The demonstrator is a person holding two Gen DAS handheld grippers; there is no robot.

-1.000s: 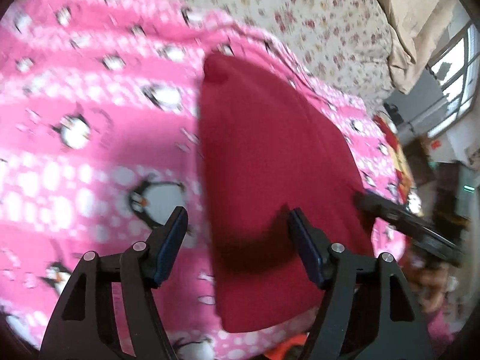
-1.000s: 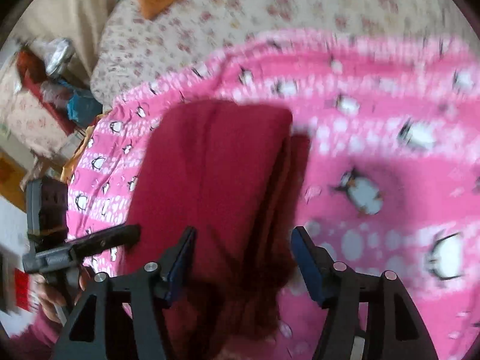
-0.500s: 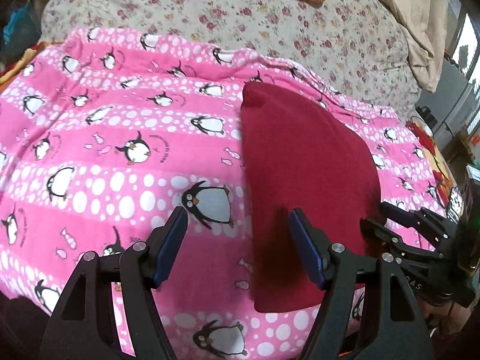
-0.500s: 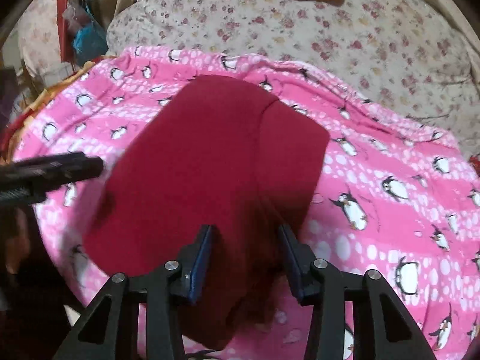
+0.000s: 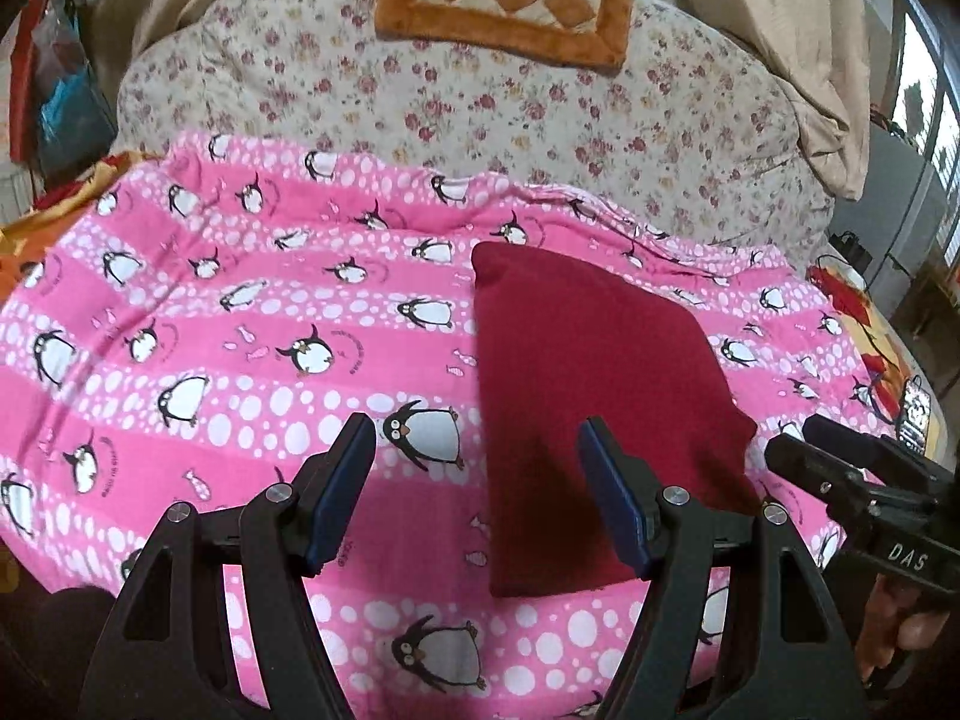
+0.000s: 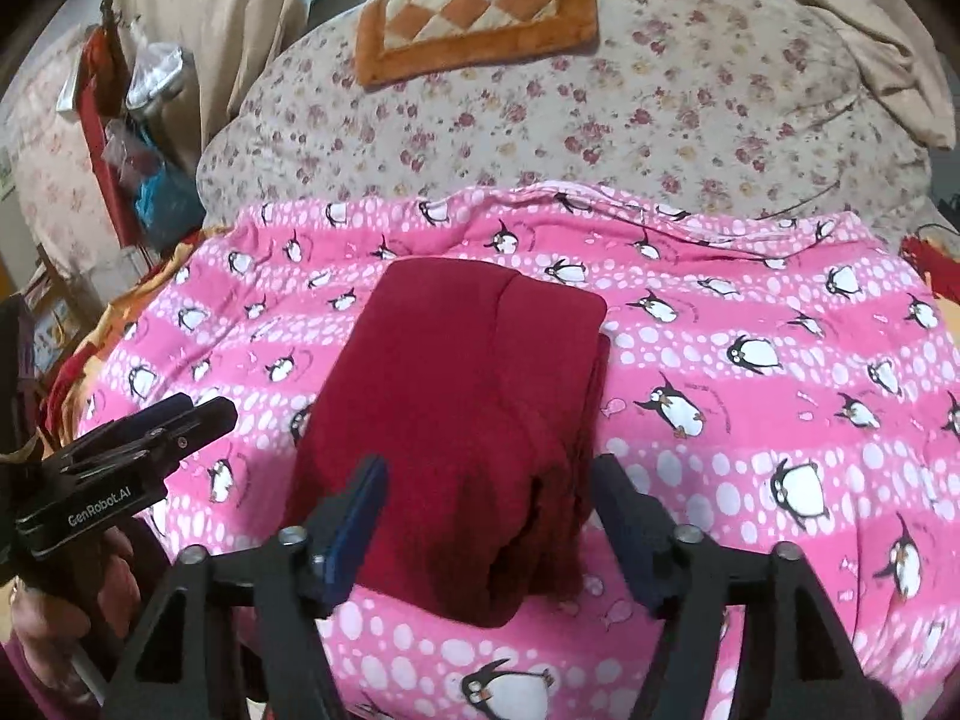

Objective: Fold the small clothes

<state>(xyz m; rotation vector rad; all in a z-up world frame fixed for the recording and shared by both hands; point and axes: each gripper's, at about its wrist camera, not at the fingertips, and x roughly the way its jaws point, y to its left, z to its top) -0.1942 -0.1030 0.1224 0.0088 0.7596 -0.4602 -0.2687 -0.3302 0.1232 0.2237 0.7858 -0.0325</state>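
Observation:
A dark red garment [image 5: 588,384] lies folded into a long rectangle on the pink penguin blanket [image 5: 240,360]. My left gripper [image 5: 477,480] hangs open above the blanket; its right finger is over the garment's near left edge, with nothing between the pads. In the right wrist view the garment [image 6: 468,378] shows a layered fold along its right side. My right gripper [image 6: 489,516] hovers over its near end with the jaws opening, pads clear of the cloth. Each gripper shows in the other's view: the right [image 5: 804,444] at the right edge, the left [image 6: 204,414] at the left edge.
Behind the blanket lies a floral quilt [image 5: 480,96] with an orange checkered cushion [image 5: 504,0] on it. A beige pillow [image 5: 804,72] sits at the back right. Bags and clutter [image 6: 144,180] stand beyond the bed's left side. The blanket's near edge drops off below the grippers.
Both grippers drew back and rose away from the garment, so more of the bed shows. The right jaws narrowed over the cloth, then spread again. The garment stays flat on the blanket.

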